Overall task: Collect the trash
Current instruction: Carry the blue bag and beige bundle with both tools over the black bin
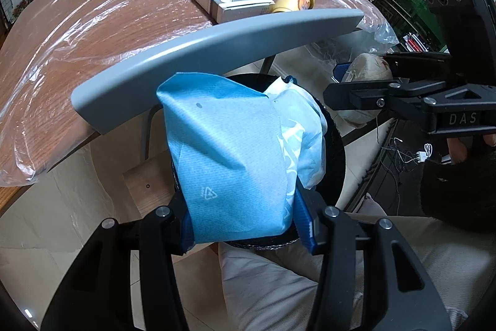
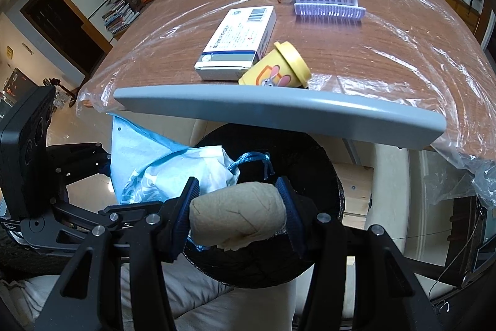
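The left gripper (image 1: 245,222) reaches forward below the table edge, aimed at the black bin (image 1: 334,151) under the grey chair back (image 1: 217,51). Its jaws stand fairly wide and are clamped on a blue paper bag (image 1: 229,157), which sticks up between the fingers and covers most of the bin's mouth; white crumpled wrapping (image 1: 303,126) bulges from the bag's right side. To the right, the right gripper (image 2: 237,203) points the same way, level with the left one and just beside it, over the bin's rim (image 2: 322,151). Its jaws are partly closed on a crumpled brown paper wad (image 2: 238,207), pinched crosswise between the blue pads (image 2: 186,207). On the plastic-covered table (image 2: 387,45) beyond lie a white box (image 2: 238,42) and a yellow cup (image 2: 276,67) on its side, touching.
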